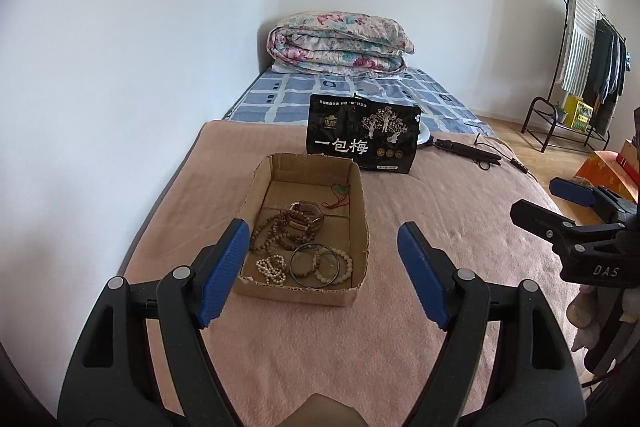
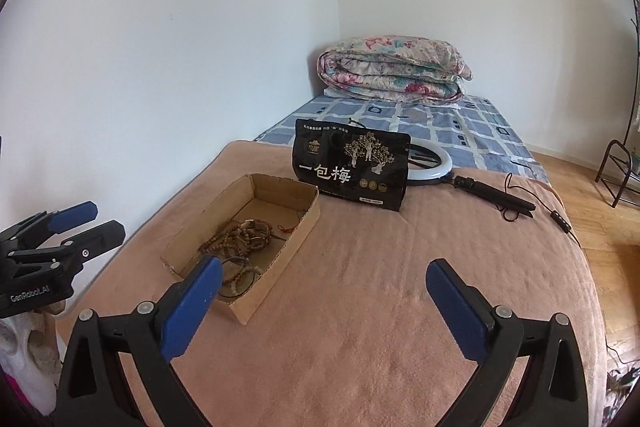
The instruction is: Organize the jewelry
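Note:
An open cardboard box [image 1: 357, 223] lies on a pink blanket [image 1: 420, 211]. It holds brown bead strands [image 1: 280, 227], a white bead bracelet [image 1: 272, 267], a dark bangle [image 1: 314, 265], a pale green bead bracelet [image 1: 340, 265] and a green pendant on red cord [image 1: 342, 191]. My left gripper [image 1: 324, 243] is open and empty, just in front of the box. My right gripper [image 2: 324, 281] is open and empty, to the right of the box [image 2: 280, 251]; it also shows at the right edge of the left wrist view [image 1: 560, 203].
A black snack bag [image 1: 364, 133] stands behind the box. A ring light with black handle and cable [image 2: 472, 183] lies to its right. A folded floral quilt [image 1: 340, 43] sits on a blue checked sheet. A clothes rack [image 1: 588, 67] stands on the wood floor at right.

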Action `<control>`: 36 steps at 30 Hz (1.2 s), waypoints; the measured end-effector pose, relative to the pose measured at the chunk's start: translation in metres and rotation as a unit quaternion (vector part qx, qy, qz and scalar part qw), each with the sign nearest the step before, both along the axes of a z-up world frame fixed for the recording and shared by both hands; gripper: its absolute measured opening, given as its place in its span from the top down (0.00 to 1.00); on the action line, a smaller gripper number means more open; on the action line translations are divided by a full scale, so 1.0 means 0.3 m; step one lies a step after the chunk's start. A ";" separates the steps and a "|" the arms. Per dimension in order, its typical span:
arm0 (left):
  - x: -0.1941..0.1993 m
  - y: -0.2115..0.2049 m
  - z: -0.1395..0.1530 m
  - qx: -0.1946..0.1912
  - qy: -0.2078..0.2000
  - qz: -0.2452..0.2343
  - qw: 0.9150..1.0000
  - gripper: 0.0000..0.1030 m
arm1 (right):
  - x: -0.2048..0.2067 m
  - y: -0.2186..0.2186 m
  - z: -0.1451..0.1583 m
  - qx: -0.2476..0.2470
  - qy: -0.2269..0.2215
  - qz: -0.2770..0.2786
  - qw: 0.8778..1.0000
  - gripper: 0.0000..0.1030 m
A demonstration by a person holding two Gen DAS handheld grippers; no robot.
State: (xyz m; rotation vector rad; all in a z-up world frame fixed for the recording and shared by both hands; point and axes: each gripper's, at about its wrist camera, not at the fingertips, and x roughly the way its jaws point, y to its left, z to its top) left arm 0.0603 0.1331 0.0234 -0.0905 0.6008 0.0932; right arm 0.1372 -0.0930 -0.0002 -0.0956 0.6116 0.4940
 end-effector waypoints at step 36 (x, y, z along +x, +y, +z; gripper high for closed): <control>-0.064 -0.107 0.023 0.051 -0.022 0.007 0.998 0.00 | -0.010 -0.006 -0.040 -0.030 -0.014 -0.012 0.999 0.00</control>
